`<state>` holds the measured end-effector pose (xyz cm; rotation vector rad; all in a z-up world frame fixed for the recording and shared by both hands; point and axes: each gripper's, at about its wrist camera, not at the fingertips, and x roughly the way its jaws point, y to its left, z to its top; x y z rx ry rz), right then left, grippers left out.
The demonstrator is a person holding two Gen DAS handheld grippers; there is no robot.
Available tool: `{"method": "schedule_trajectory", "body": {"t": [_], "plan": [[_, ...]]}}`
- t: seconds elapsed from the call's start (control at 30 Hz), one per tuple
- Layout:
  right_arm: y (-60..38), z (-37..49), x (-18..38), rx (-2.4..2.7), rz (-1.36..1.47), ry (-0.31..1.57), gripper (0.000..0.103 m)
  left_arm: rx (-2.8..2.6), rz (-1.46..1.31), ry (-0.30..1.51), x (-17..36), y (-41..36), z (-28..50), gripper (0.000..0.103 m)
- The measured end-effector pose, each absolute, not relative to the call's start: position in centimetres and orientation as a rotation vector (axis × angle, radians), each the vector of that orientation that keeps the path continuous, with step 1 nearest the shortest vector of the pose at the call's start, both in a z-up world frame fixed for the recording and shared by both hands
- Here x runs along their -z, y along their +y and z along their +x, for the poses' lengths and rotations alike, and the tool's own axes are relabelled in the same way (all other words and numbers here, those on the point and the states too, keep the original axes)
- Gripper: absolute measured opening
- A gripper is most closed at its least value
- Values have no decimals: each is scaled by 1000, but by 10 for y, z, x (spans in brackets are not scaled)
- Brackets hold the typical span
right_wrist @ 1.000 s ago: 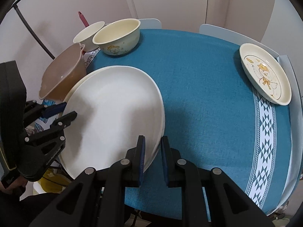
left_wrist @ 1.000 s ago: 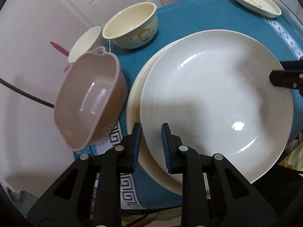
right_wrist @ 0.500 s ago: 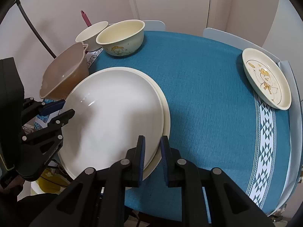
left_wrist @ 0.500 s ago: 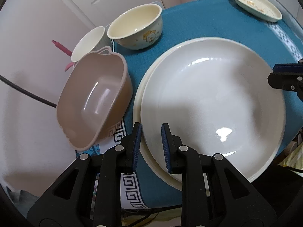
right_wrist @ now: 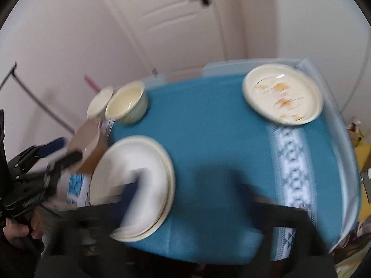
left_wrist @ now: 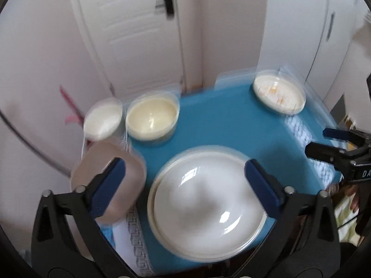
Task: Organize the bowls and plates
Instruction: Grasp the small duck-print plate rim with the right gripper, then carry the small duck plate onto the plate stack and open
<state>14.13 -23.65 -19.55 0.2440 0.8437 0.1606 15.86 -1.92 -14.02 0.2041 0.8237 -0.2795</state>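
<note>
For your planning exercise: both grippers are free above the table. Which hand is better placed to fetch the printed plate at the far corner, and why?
Right. The printed plate lies far right, on the right gripper side; its jaws have just opened, empty. The left gripper hangs over the white plate stack by the brown bowl.

Your table carries a teal tablecloth (right_wrist: 208, 139) with a white patterned border (right_wrist: 294, 173). Beyond the tablecloth stands a white panelled door (left_wrist: 139, 34).
</note>
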Motion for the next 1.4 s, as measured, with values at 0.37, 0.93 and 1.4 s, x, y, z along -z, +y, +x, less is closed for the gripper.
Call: {"method": "schedule_trajectory", "body": {"t": [0.37, 0.93, 1.4], "plan": [[-329, 120, 137, 200, 293, 770, 103, 658, 134, 877, 115, -117, 252, 103], [-438, 245, 237, 103, 626, 891, 61, 682, 165, 1216, 244, -250, 388, 58], [-449, 280, 271, 157, 666, 899, 26, 626, 197, 1267, 292, -281, 422, 20]]}}
